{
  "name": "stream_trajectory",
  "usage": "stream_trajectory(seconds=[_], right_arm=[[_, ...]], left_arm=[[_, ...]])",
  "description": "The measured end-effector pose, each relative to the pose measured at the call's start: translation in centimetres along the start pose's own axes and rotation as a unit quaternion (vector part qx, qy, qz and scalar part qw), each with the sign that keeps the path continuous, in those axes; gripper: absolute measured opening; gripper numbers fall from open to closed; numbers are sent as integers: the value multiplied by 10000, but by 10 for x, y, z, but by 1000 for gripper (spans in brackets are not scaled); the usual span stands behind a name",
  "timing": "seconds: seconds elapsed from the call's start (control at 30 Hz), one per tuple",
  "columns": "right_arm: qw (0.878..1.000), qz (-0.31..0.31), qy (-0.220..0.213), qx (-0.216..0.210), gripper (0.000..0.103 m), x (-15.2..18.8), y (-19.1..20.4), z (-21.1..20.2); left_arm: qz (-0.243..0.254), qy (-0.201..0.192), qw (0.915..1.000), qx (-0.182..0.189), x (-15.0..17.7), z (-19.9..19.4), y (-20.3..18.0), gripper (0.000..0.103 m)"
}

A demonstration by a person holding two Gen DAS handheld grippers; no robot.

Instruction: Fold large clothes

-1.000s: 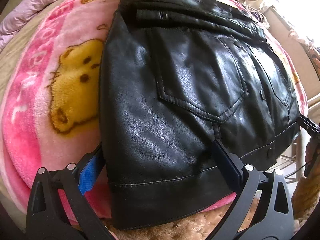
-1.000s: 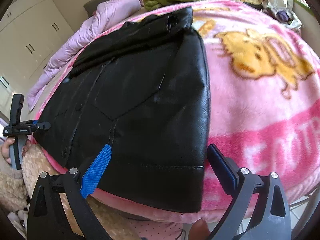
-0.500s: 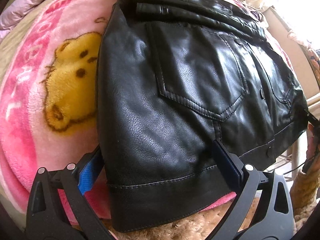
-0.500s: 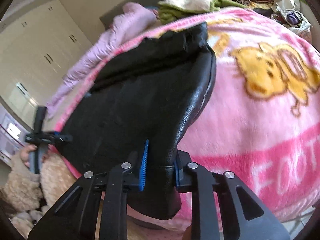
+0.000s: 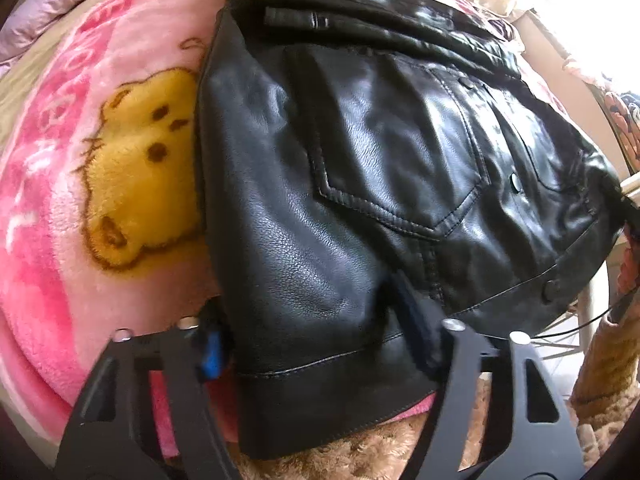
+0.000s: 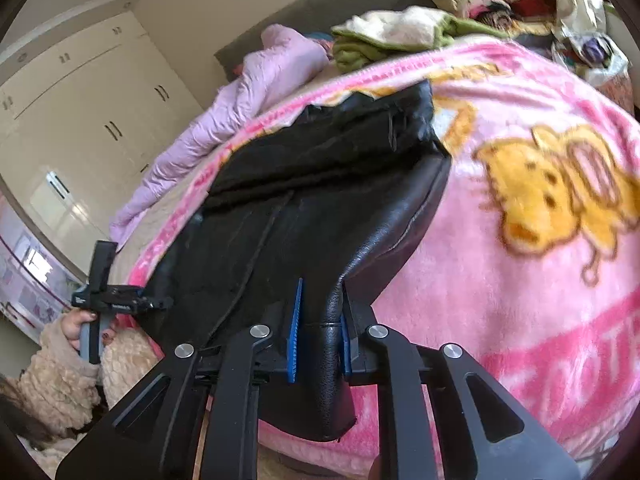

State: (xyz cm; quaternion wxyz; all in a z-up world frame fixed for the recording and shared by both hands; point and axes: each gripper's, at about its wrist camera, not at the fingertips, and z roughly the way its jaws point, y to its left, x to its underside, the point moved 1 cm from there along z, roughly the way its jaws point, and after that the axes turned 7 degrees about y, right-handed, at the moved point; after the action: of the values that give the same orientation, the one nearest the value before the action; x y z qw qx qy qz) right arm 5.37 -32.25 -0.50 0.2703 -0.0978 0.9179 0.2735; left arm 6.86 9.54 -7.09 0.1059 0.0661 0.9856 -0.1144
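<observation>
A black leather jacket lies on a pink bear-print blanket, its hem toward me. My left gripper straddles the hem's left corner, one finger under the edge and one on top, the jaws partly drawn in around the leather. In the right wrist view the jacket has its right hem corner lifted. My right gripper is shut on that corner, blue pads pressed on a fold of leather. The left gripper shows at the far left, held by a hand.
A lilac quilt and a heap of folded clothes lie at the bed's far end. White wardrobes stand behind. A brown fleecy cover hangs below the bed edge. The pink blanket spreads to the right.
My right gripper closed on the jacket's hem corner and raised it. My left gripper's jaws narrowed around the other hem corner and the jacket shifted slightly.
</observation>
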Motion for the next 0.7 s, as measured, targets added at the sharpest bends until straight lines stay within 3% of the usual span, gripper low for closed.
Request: stream_trajectory(seconds=[0.07, 0.17, 0.23, 0.3, 0.37, 0.43, 0.53, 0.7], right_arm=[[9998, 119, 127, 138, 25, 9, -7, 4], [9987, 291, 303, 280, 34, 20, -18, 11], [9975, 391, 495, 320, 47, 27, -25, 21], [9960, 466, 668, 367, 48, 34, -32, 31], [9959, 513, 659, 351, 45, 38, -34, 34], [9972, 504, 519, 164, 21, 34, -33, 29], [9989, 421, 203, -90, 17, 22, -24, 13], [9991, 219, -257, -262, 11, 1, -6, -9]], left_arm=[[24, -55, 10000, -14, 1, -3, 0, 45], [-10, -43, 10000, 69, 3, -7, 5, 43], [-17, -19, 9999, 113, 5, -8, 7, 43], [6, -17, 9999, 100, 8, -7, 6, 43], [-19, -44, 9999, 107, 9, -7, 6, 41], [8, -125, 9999, 120, 10, -11, 4, 32], [-5, -286, 9993, 227, 10, -25, 5, 11], [35, -714, 9962, 507, 2, -58, 0, 7]])
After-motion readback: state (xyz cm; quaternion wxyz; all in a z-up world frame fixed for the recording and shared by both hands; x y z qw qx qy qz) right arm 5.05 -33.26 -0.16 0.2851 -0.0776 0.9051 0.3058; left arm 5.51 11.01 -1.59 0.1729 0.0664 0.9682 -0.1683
